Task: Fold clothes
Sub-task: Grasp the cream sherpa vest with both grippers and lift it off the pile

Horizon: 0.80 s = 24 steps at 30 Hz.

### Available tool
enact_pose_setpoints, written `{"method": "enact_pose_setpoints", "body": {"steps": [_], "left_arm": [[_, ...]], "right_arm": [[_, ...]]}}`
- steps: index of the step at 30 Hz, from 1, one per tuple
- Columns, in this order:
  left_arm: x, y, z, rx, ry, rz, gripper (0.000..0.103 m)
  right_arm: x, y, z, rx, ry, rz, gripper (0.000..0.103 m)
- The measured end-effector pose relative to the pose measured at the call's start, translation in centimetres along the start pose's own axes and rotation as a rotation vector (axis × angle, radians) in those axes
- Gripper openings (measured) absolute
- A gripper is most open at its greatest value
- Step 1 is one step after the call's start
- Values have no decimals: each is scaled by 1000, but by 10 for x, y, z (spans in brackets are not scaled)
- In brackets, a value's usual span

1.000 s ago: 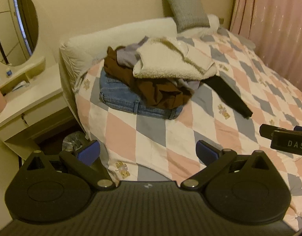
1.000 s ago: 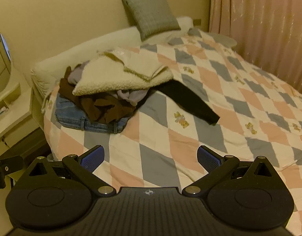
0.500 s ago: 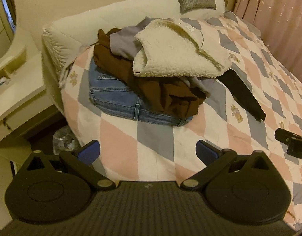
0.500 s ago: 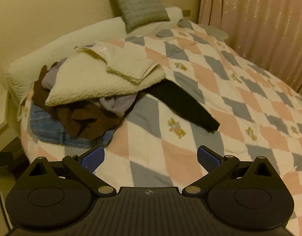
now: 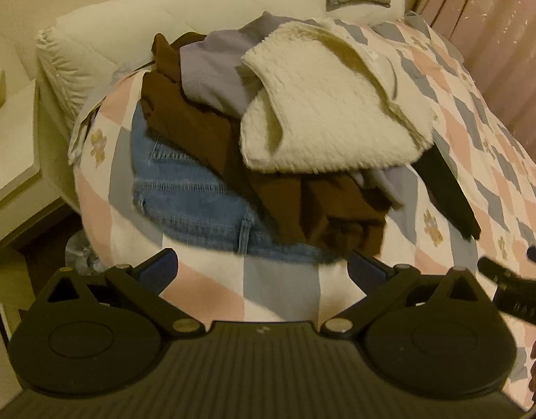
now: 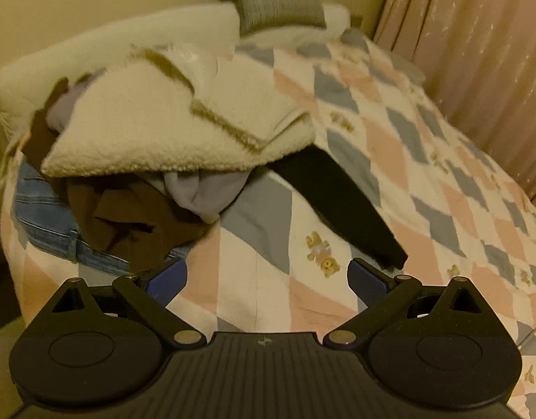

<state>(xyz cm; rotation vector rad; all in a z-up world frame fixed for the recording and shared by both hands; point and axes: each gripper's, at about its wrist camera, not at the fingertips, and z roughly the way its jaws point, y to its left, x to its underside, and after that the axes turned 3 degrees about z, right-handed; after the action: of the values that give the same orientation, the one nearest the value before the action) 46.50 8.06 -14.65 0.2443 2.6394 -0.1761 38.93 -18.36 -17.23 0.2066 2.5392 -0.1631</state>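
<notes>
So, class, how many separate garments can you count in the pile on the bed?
5: cream fleece on top, lilac top and brown garment beneath, jeans at bottom, black sleeve sticking out right. More may be hidden.

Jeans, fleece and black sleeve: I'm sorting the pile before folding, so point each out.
Jeans (image 5: 194, 199): left wrist view, seamed denim at the pile's bottom.
Fleece (image 5: 324, 118): left wrist view, its fluffy top face.
Black sleeve (image 6: 341, 206): right wrist view, mid-length on the quilt.
</notes>
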Motion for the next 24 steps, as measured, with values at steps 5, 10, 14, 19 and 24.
{"method": "enact_pose_setpoints", "body": {"steps": [5,10,14,19,24], "left_arm": [[-40,19,35,51,-35,-14,100],[-83,34,73,140,-50,-80,85],[-115,41,107,187,-50,-165,85],[-150,55,148,241,-56,-314,86],[-173,56,181,275,-53,-364,86]], "right_arm": [[-20,6,39,-46,25,3,81],[-50,13,70,-30,-61,-61,68],[-74,22,95,-12,-149,-173,66],[-93,46,126,28,-221,-374,64],[-94,64,154,68,-251,-527,40]]}}
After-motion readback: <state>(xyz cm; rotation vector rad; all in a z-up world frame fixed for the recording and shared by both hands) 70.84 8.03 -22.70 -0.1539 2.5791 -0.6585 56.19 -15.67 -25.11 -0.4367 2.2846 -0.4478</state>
